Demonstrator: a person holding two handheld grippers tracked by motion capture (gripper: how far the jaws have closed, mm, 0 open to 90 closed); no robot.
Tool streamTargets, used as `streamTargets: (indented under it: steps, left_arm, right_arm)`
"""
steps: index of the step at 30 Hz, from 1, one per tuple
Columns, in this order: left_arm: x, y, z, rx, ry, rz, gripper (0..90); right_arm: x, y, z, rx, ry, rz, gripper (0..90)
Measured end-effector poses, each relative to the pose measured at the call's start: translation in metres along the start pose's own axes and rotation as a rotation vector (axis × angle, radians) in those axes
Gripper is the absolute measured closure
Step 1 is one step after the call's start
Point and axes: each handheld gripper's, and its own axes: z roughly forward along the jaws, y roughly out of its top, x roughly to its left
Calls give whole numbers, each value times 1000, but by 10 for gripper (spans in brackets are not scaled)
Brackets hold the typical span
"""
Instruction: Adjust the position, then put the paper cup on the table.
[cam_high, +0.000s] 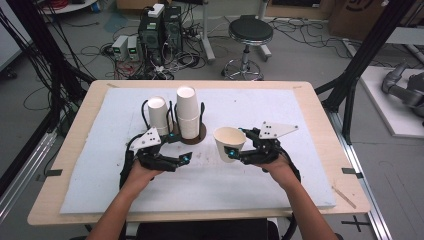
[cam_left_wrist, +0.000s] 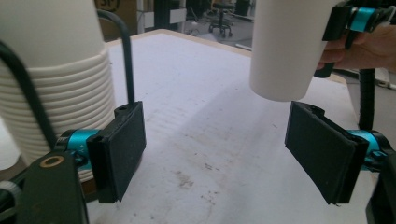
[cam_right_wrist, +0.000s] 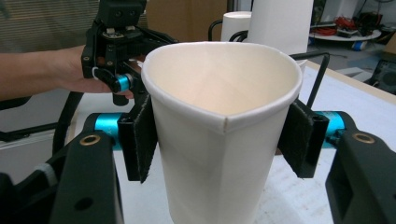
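A single paper cup (cam_high: 229, 143) is seen just right of the centre of the high view, gripped by the right gripper (cam_high: 243, 147), which is held in the person's right hand (cam_high: 277, 165). In the right gripper view the cup fills the middle of the frame, upright with its mouth open, and the two black fingers (cam_right_wrist: 140, 140) are pressed against its opposite sides, so that the rim is squeezed slightly out of round. In the left gripper view the bottom of this cup is shown at the upper right of the frame, raised clear of the white mat (cam_left_wrist: 205, 126).

The left gripper (cam_high: 180, 148) is seen left of centre in the high view, held in the left hand (cam_high: 142, 172). Its fingers (cam_left_wrist: 119, 149) are spread well apart, with nothing between them but the stained mat.

A tall stack of nested paper cups (cam_high: 187, 111) stands in a round brown holder (cam_high: 196, 138) above centre in the high view, with thin black uprights beside it. A shorter white cup stack (cam_high: 158, 115) is placed just to its left. In the left gripper view the ribbed rims of a stack are seen at the far left edge, close beside the left finger.

The mat is laid over a wooden desk (cam_high: 75, 150). Beyond it, at the top of the high view, a black stool (cam_high: 250, 32) and computer towers (cam_high: 160, 27) stand on the floor among cables.
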Motion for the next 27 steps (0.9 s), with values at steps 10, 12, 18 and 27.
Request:
streamTargets:
  steps: [10, 12, 18, 27]
  left_arm:
    - [12, -6, -14, -17, 43, -25, 205]
    - [15, -8, -18, -25, 56, -36, 205]
    - [20, -12, -25, -38, 89, -48, 205]
    - [22, -16, -32, -45, 122, -55, 205]
  right_arm:
    - [-1, -2, -5, 1, -21, -2, 371]
    - [-2, -2, -4, 3, -24, -3, 371]
    - [-5, -3, -7, 1, -43, -6, 371]
    - [-16, -6, -17, -23, -122, 11, 372]
